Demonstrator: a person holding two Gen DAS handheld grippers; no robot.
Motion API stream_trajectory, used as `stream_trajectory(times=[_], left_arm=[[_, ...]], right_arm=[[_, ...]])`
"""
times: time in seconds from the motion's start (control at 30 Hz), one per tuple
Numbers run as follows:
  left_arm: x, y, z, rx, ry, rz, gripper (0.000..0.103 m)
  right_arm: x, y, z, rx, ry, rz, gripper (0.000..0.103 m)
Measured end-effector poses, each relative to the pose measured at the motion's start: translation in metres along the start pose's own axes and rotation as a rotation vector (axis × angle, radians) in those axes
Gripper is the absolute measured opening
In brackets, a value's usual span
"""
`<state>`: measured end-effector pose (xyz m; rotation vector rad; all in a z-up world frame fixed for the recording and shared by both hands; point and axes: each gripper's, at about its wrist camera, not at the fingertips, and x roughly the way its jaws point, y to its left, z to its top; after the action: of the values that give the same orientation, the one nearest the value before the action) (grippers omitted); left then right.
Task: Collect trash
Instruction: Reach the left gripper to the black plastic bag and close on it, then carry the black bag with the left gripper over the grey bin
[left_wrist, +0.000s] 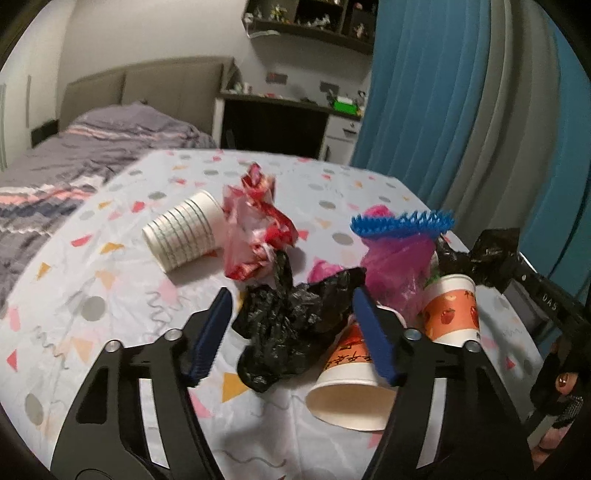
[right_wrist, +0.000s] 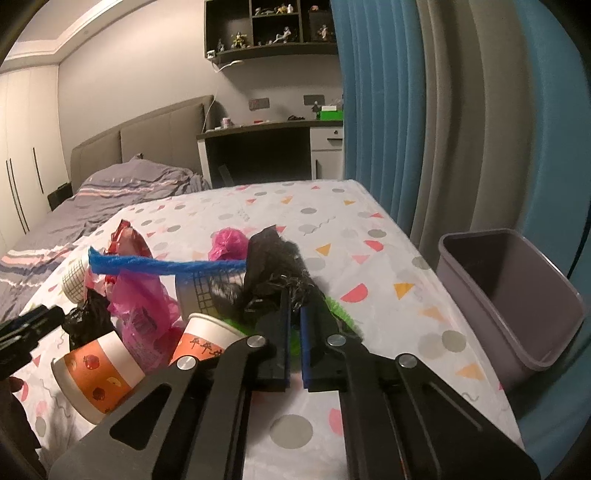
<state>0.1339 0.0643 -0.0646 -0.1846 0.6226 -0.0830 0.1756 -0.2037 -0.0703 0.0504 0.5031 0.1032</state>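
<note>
A grey-headboard bed (right_wrist: 122, 195), dark desk (right_wrist: 258, 147), figurine shelves (right_wrist: 269, 29) and blue curtains (right_wrist: 376, 110) fill the room.

Cloth (right_wrist: 369, 236) lies bare toward the bin (right_wrist: 517, 295); trash pile (right_wrist: 155, 295) crowds left.

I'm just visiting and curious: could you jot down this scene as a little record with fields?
Surface: table under a confetti-print cloth
Trash: paper cups, crumpled bags, blue mesh strip
Left gripper: open around a black bag
Right gripper: shut on black plastic
Bin: grey tub, at the table's right edge
</note>
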Motion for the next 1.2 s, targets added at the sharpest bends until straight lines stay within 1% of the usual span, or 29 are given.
stream_trajectory(times=[0.1, 0.17, 0.23, 0.27, 0.3, 0.33, 0.43, 0.6, 0.7, 0.9, 1.0, 1.2], left_arm=[[0.008, -0.001, 0.001, 0.004, 0.032, -0.037, 0.059], [0.014, -0.003, 0.001, 0.024, 0.051, -0.038, 0.051], [0.019, -0.002, 0.001, 0.021, 0.073, -0.057, 0.034], [0.020, -0.001, 0.001, 0.014, 0.081, -0.064, 0.029], [0.021, 0.001, 0.002, 0.007, 0.086, -0.070, 0.021], [0.023, 0.002, 0.002, -0.001, 0.090, -0.079, 0.014], [0.023, 0.005, 0.001, -0.022, 0.086, -0.093, 0.002], [0.012, 0.007, 0.007, -0.037, 0.044, -0.079, 0.001], [-0.001, 0.010, 0.014, -0.053, 0.003, -0.070, 0.001], [-0.031, 0.007, 0.028, -0.052, -0.073, -0.060, 0.001], [-0.046, 0.000, 0.034, -0.044, -0.107, -0.063, 0.001], [-0.074, -0.028, 0.043, -0.003, -0.162, -0.103, 0.001]], right_arm=[[-0.005, -0.002, 0.001, 0.004, -0.017, -0.009, 0.003], [-0.006, -0.003, 0.001, 0.005, -0.023, -0.014, 0.003], [-0.008, -0.003, 0.002, 0.004, -0.028, -0.016, 0.002], [-0.009, -0.003, 0.002, 0.003, -0.031, -0.019, 0.002], [-0.011, -0.004, 0.003, 0.002, -0.036, -0.019, 0.002], [-0.012, -0.004, 0.004, 0.003, -0.041, -0.019, 0.002], [-0.016, -0.007, 0.007, 0.007, -0.055, -0.022, 0.002], [-0.023, -0.011, 0.010, 0.020, -0.075, -0.025, 0.002], [-0.030, -0.014, 0.012, 0.024, -0.092, -0.028, 0.002], [-0.047, -0.019, 0.015, 0.036, -0.134, -0.038, 0.002], [-0.057, -0.023, 0.017, 0.044, -0.153, -0.042, 0.002], [-0.080, -0.039, 0.021, 0.074, -0.191, -0.042, 0.002]])
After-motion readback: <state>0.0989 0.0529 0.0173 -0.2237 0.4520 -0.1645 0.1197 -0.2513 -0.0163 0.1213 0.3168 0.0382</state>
